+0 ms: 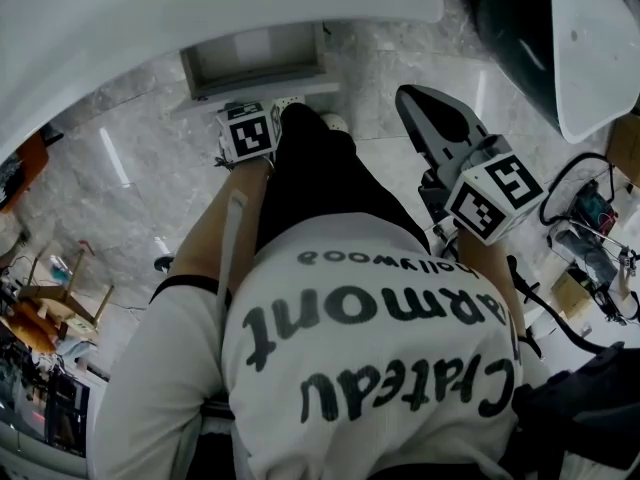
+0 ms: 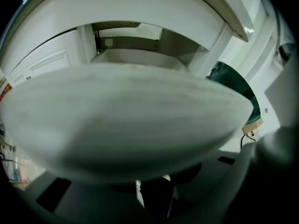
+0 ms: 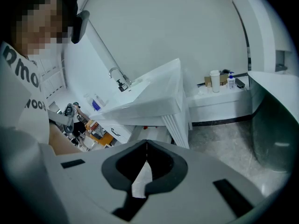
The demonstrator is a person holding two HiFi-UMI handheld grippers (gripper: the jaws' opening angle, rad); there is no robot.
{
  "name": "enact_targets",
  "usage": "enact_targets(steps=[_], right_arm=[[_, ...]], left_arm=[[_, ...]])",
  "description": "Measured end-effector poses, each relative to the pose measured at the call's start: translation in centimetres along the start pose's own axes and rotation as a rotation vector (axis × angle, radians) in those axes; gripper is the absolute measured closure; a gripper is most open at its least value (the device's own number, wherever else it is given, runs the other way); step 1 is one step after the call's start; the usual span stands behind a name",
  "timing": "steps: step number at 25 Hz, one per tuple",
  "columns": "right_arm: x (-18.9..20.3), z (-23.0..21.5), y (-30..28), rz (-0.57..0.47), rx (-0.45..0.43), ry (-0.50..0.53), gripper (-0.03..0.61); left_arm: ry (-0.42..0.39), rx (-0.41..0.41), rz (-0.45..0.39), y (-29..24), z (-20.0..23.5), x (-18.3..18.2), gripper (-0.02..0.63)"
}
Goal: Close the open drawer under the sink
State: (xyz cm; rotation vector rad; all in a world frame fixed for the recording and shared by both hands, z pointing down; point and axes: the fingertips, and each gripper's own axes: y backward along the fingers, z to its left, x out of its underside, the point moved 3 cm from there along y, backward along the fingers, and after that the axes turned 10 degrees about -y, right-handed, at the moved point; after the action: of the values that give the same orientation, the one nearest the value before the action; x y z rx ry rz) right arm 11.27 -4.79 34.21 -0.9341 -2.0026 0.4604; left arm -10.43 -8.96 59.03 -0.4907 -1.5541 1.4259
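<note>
White shirt (image 1: 370,368) and a black-clad leg (image 1: 310,168) fill the near half of the head view, and the grey marble floor (image 1: 130,168) lies beyond.

Drawer (image 1: 255,63) is open. It sticks out from under the white sink (image 1: 200,8) at far centre-left, and its inside is visible from above.

Left tongs (image 1: 280,106) are low, just near of the drawer front toward its right end, with the marker cube (image 1: 247,133) facing up. In the left gripper view the drawer front (image 2: 126,115) is a blurred white slab that fills most of the frame and covers the tips. Only the dark hollow at the base of the tongs (image 2: 154,192) shows, so I can't tell whether they are spread or pressed together. Touching the front or just short of it: can't tell.

Right tongs (image 1: 415,103) are well apart to the right, held over bare floor. The right gripper view shows them pressed together (image 3: 146,146) with nothing between. That view looks at the sink (image 3: 149,97) and its tap (image 3: 119,80). Farther right, a low bench (image 3: 219,99) carries a cup (image 3: 214,80) and a small bottle (image 3: 231,80).
</note>
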Motion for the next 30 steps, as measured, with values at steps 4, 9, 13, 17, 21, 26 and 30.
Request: enact_targets(steps=[4,9,13,17,21,26,30], right_arm=[[0.5,-0.1,0.0,0.003,0.005,-0.007,0.568],[0.8,-0.3,0.1,0.006,0.01,-0.015,0.568],[1.0,-0.3,0.4,0.008,0.012,-0.019,0.568],[1.1,-0.4,0.4,0.014,0.013,-0.022,0.568],[1.2,-0.1,0.4,0.02,0.008,-0.021,0.568],[1.7,0.2,0.1,0.034,-0.009,-0.026,0.568],[2.6,0.4,-0.4,0.056,-0.035,-0.008,0.568]], left_arm=[[-0.003,-0.007,-0.01,-0.4,0.2,0.1,0.472],[0.011,-0.019,-0.019,-0.2,0.2,-0.1,0.472],[0.012,-0.019,-0.043,-0.1,0.1,-0.3,0.474],[0.02,-0.011,-0.072,-0.1,0.0,-0.3,0.474],[0.028,-0.011,-0.107,0.4,0.0,-0.6,0.474],[0.031,-0.014,-0.164,1.0,-0.3,-0.9,0.474],[0.04,-0.017,-0.213,1.5,-0.4,-1.1,0.474]])
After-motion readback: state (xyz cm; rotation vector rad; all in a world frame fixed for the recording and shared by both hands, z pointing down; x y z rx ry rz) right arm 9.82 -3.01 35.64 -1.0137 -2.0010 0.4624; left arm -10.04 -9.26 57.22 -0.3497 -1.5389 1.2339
